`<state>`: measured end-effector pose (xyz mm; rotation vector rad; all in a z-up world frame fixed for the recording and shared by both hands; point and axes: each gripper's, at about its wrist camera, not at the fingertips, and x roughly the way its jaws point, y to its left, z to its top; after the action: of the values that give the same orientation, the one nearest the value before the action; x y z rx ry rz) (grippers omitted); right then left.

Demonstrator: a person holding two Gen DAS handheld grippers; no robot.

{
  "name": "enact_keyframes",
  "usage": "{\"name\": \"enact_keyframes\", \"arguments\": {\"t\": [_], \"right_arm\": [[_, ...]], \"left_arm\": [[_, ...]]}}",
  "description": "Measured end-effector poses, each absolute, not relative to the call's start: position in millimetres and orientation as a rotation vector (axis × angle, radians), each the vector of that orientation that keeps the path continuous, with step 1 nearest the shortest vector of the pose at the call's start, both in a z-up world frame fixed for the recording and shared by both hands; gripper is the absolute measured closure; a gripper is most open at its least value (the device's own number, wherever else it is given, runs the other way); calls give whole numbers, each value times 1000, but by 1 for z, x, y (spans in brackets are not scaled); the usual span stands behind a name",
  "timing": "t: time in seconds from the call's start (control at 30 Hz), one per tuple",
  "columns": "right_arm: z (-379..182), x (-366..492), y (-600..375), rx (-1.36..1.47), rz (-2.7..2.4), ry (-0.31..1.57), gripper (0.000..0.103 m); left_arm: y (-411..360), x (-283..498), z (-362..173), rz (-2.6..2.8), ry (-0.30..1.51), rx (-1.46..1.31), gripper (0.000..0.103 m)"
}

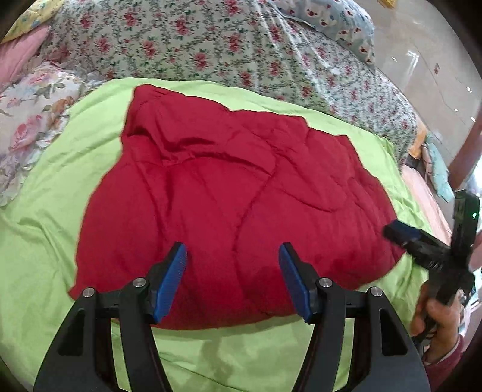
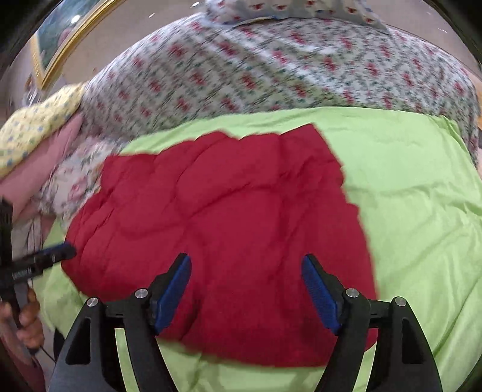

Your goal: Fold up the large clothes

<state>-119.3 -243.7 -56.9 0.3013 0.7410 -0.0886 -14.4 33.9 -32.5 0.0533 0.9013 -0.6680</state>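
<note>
A red quilted garment [image 1: 226,181] lies folded in a rough block on a lime green sheet [image 1: 45,241]. In the left wrist view my left gripper [image 1: 232,247] stands open over the garment's near edge, with nothing pinched between its blue pads. At the garment's right edge is my right gripper [image 1: 400,233], held by a hand [image 1: 433,313]. In the right wrist view, which is blurred, the garment [image 2: 226,211] fills the middle of the sheet [image 2: 421,211]. My right gripper [image 2: 246,259] hangs open above its near part. The left gripper [image 2: 64,250] shows at the garment's left edge.
A floral quilt [image 1: 226,45] covers the bed behind the green sheet. Flowered and pink pillows [image 1: 33,114] lie at the left. A patterned pillow [image 1: 337,18] sits at the far right corner, with shiny floor [image 1: 436,75] beyond. A gilt picture frame [image 2: 60,39] hangs on the wall.
</note>
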Motion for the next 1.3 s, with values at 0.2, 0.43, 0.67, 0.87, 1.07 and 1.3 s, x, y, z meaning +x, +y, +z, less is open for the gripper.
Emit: {"name": "enact_keyframes", "arguments": {"t": [0.2, 0.43, 0.67, 0.87, 1.07, 1.3], "right_arm": [[-75, -95, -213, 185, -70, 822, 20], [-86, -70, -229, 231, -98, 847, 17], [-87, -48, -241, 264, -141, 856, 16], [-90, -26, -259, 298, -155, 862, 15], [-96, -11, -276, 352, -161, 856, 15], [-102, -1, -290, 399, -167, 847, 15]], "left_arm": [[7, -18, -45, -567, 913, 208, 31], [-9, -4, -60, -519, 923, 237, 16], [-12, 22, -68, -518, 943, 188, 8], [-13, 42, -65, -504, 949, 144, 8], [-14, 72, -68, -454, 962, 126, 8], [-20, 95, -74, -411, 978, 130, 6]]}}
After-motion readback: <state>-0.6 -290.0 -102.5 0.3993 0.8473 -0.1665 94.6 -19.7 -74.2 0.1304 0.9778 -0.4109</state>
